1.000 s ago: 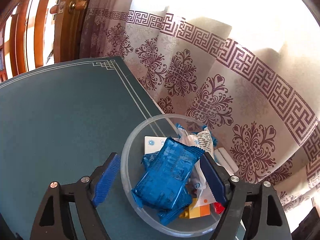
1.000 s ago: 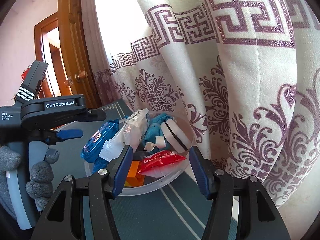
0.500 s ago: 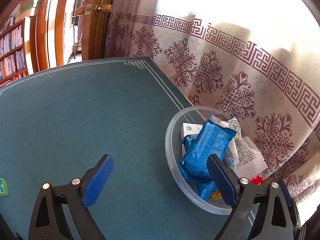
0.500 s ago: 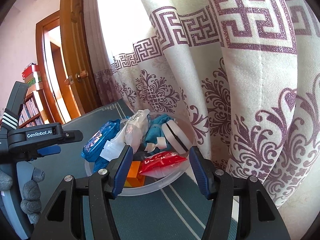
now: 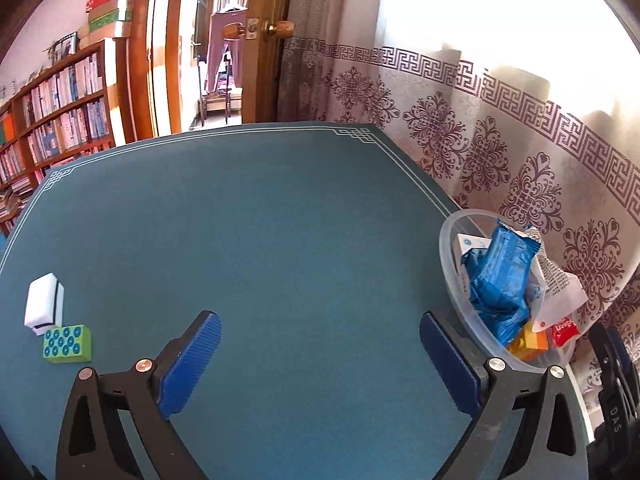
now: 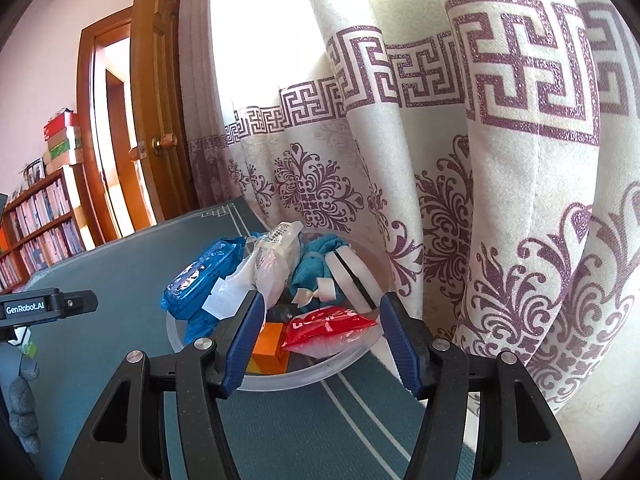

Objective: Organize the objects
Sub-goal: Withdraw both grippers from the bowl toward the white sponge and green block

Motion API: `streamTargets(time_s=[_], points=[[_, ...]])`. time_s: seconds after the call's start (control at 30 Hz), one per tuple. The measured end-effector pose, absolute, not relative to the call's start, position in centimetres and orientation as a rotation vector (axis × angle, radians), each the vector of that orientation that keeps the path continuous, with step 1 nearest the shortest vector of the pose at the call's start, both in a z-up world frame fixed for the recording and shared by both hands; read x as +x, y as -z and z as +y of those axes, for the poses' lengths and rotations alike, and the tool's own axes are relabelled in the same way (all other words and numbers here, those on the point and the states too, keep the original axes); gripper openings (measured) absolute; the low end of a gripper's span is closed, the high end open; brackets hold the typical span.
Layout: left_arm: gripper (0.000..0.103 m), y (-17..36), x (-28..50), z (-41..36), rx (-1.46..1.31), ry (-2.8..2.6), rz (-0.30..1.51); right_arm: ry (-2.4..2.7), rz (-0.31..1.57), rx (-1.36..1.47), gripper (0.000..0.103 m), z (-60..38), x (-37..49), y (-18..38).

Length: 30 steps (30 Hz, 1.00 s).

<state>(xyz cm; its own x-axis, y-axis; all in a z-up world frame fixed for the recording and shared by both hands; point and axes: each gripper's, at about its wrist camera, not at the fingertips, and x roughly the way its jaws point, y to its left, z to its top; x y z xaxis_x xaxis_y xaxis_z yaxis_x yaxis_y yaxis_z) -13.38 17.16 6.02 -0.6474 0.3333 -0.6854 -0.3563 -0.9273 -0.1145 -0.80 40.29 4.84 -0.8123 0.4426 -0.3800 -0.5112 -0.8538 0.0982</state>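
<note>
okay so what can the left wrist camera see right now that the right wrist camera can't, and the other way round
Only the left wrist view shows the green studded block and the white block with a black stripe, side by side on the table, and the left gripper, jaws opening, nothing between them.

Only the right wrist view shows the teal cloth in the bowl and the right gripper open before it.

Both show the clear bowl, blue packet, red packet, orange block and curtain.
</note>
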Motion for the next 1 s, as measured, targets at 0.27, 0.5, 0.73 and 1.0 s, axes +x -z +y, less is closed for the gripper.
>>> streamTargets(time_s=[0.27, 0.5, 0.73, 1.0], points=[[0.103, -5.9, -13.5, 11.6, -1.058, -2.689, 0.067, -2.640, 0.122, -0.544, 0.065, 37.3, -2.1, -5.3], [0.103, -5.2, -14.1, 7.1, -1.109, -2.809, 0.081, -2.861, 0.151, -0.643, 0.066, 32.4, -3.5, -7.5], [0.103, -4.9, -14.1, 1.7, -1.130, -2.899, 0.024, -3.101, 0.180, -1.066, 0.066, 25.0, -8.0, -5.3], [0.103, -5.1, -14.0, -4.8, -1.122, -3.008, -0.082, -3.204, 0.150, -1.319, 0.066, 18.2, -12.5, -3.8]])
